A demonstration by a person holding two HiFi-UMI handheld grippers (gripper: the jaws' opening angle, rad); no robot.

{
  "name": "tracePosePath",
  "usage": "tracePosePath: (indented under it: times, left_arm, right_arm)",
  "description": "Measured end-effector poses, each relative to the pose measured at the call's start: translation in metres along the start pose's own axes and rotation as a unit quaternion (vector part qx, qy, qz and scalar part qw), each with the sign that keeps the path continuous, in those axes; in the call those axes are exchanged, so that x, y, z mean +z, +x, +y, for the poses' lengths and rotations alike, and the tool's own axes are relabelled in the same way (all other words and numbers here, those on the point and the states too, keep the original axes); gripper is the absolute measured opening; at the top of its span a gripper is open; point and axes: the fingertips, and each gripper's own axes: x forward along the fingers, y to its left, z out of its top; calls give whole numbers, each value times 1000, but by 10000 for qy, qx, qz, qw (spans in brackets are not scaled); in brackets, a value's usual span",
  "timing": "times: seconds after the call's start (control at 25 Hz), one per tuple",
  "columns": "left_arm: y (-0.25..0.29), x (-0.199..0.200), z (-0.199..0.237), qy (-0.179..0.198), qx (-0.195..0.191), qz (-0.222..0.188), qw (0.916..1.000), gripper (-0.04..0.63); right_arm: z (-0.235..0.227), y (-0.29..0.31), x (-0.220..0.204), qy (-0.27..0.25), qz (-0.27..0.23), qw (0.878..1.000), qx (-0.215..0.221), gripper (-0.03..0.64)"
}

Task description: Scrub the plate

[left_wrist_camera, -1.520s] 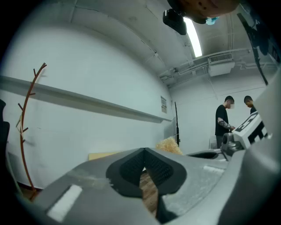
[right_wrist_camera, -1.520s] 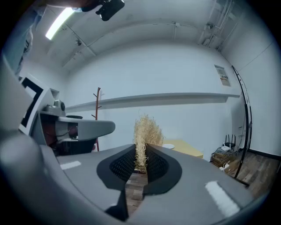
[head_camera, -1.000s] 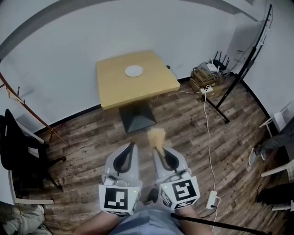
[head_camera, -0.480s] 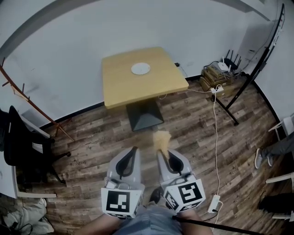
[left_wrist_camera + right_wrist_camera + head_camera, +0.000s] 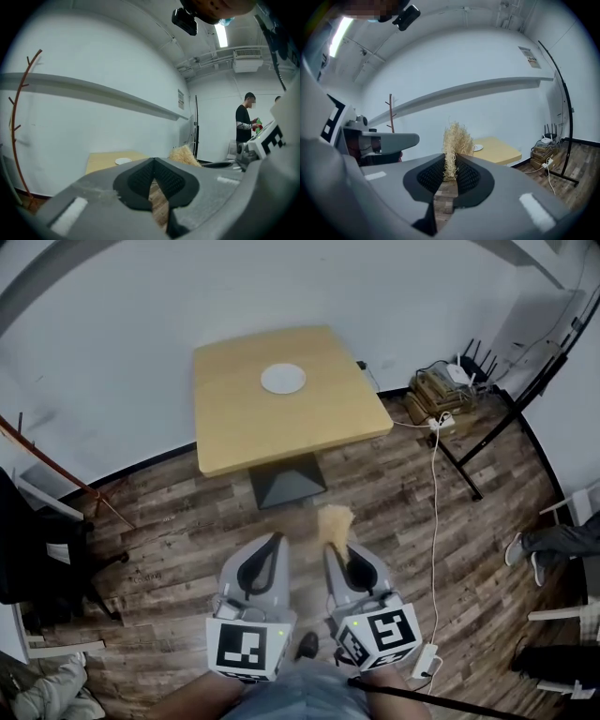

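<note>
Plate (image 5: 283, 379): round, flat, white; nr desk's (image 5: 234, 432) far edge.
Desk: square, pale wood (dark plank floor (image 5: 169, 512) below).
Right gripper (image 5: 449, 169): clamps strawy scrubber (image 5: 455, 138).
Left gripper (image 5: 153, 165): closed, empty.

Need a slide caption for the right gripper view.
Right gripper shut on a straw scrubber, plate on the table ahead.

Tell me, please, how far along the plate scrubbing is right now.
Done: the straw scrubber is clamped in the right gripper. In hand: both grippers hang over the floor, short of the table. To do: the plate lies untouched on the table, so all scrubbing remains; the left gripper is shut and empty.
</note>
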Motion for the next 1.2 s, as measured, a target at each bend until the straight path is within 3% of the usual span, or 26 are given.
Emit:
tracePosePath:
  times: [0.56,1.2]
  left_arm:
    - [100,59,98,-78,-139,-474,9987,20]
    - [158,54,106,-101,-316,-287,9990,20]
  right_arm:
    - [-12,135,68,-413,-291,9987,-66,46]
    - [-50,169,80,-389,-269,9985,-290,46]
